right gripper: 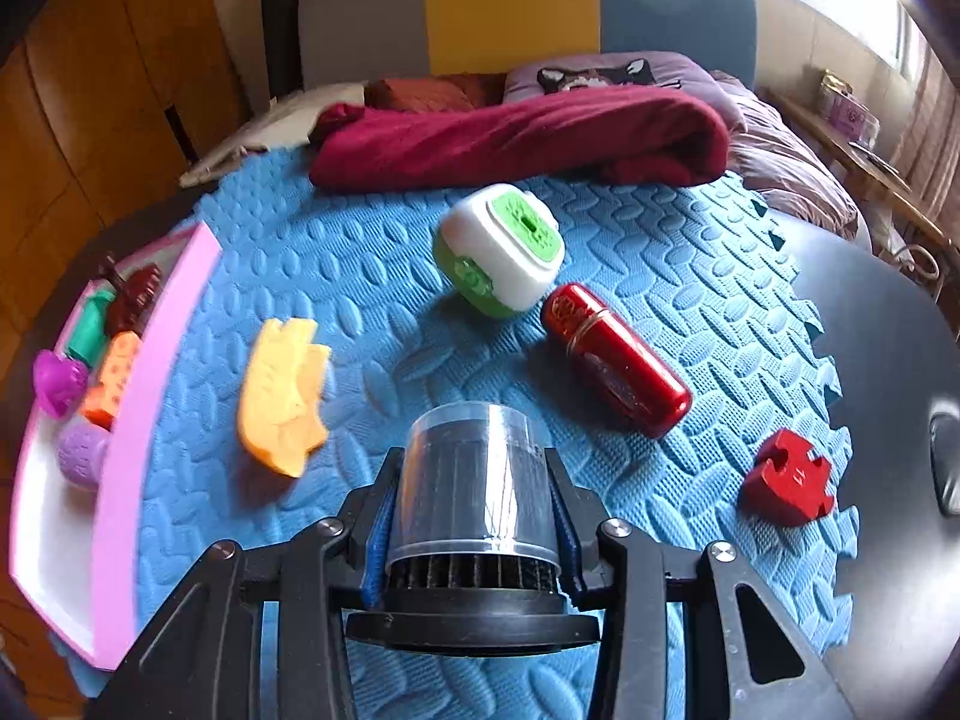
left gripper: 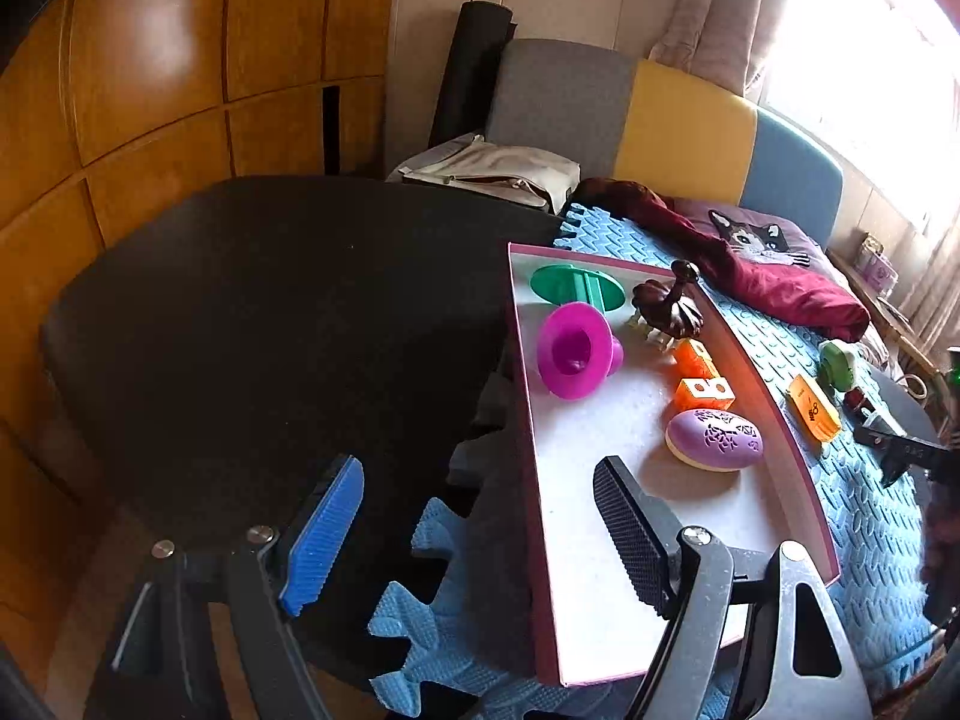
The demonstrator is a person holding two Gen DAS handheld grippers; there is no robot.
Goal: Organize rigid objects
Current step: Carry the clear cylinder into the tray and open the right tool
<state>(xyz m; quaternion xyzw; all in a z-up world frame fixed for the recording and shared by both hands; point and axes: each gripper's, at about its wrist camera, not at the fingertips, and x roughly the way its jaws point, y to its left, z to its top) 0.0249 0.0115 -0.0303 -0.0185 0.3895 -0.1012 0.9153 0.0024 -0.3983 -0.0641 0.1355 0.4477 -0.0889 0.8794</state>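
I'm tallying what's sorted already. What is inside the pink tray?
In the tray: green disc, magenta funnel, brown figurine, two orange blocks, purple egg. A pale item behind the figurine is mostly hidden.

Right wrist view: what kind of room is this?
Probably a bedroom at home: a bed with a cat pillow and red blanket, wooden wardrobe doors, and a curtained window.
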